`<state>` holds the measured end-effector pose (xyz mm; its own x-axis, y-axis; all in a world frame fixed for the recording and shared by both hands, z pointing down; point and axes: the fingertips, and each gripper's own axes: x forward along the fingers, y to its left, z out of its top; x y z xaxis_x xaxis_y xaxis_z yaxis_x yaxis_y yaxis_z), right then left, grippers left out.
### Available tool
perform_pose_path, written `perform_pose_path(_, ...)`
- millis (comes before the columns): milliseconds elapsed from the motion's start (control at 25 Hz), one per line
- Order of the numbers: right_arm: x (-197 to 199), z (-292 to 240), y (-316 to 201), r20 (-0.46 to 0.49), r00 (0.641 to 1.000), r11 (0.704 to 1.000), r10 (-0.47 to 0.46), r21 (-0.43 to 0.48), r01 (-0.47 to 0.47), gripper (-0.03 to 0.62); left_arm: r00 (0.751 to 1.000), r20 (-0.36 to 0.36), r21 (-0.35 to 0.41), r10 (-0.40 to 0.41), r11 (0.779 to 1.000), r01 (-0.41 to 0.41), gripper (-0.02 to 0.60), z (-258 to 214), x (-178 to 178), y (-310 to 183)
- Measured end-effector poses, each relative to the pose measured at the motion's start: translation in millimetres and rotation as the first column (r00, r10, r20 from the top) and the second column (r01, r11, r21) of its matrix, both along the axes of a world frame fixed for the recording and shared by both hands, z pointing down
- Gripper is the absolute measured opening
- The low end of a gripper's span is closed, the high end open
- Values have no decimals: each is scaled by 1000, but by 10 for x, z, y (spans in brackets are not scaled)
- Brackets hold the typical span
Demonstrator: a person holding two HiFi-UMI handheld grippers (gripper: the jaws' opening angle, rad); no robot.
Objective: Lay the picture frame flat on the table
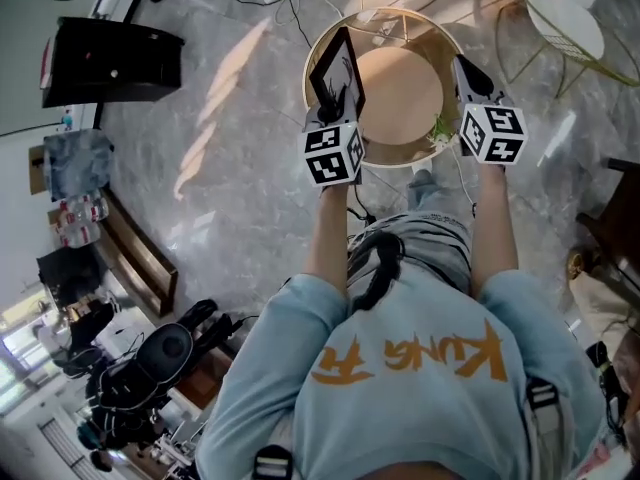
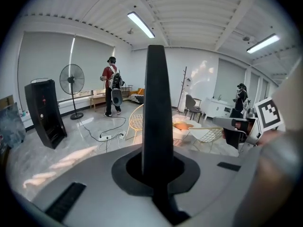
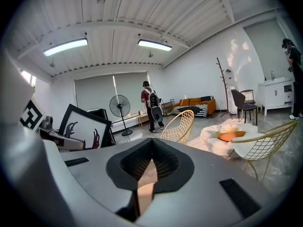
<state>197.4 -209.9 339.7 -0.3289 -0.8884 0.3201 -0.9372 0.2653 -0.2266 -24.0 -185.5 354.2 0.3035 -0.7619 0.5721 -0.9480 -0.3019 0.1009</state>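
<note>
1. picture frame (image 1: pixel 335 68), head view: black-bordered, it stands tilted on edge over the left rim of the round table (image 1: pixel 400 88). its lower end is in the left gripper (image 1: pixel 338 103). whether its bottom edge touches the tabletop cannot be told. the right gripper (image 1: pixel 466 70) hangs over the table's right rim, well apart from the frame, with nothing in it. both forearms reach forward from a pale blue shirt with orange lettering.
2. left gripper view: the frame shows edge-on as a dark upright bar rising from the middle of the jaws. the jaws are pressed tight on it from both sides. the right gripper's marker cube shows at the far right. beyond are a standing fan (image 2: pixel 72 79), a person in a red top (image 2: pixel 111 84) and a yellow wire chair (image 2: pixel 136 122).
3. right gripper view: the dark padded jaws meet at their tips and hold nothing. the tan tabletop shows through the narrow slit beneath them. at the left the frame leans in the left gripper's hold, its white picture with dark and red marks facing this way.
</note>
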Motion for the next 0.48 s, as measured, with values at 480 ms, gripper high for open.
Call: perform_pose_path(480, -335, 552, -352, 64, 990, 990, -124, -60, 128, -3, 990, -64, -60, -126, 991, 122, 25, 290, -167, -15)
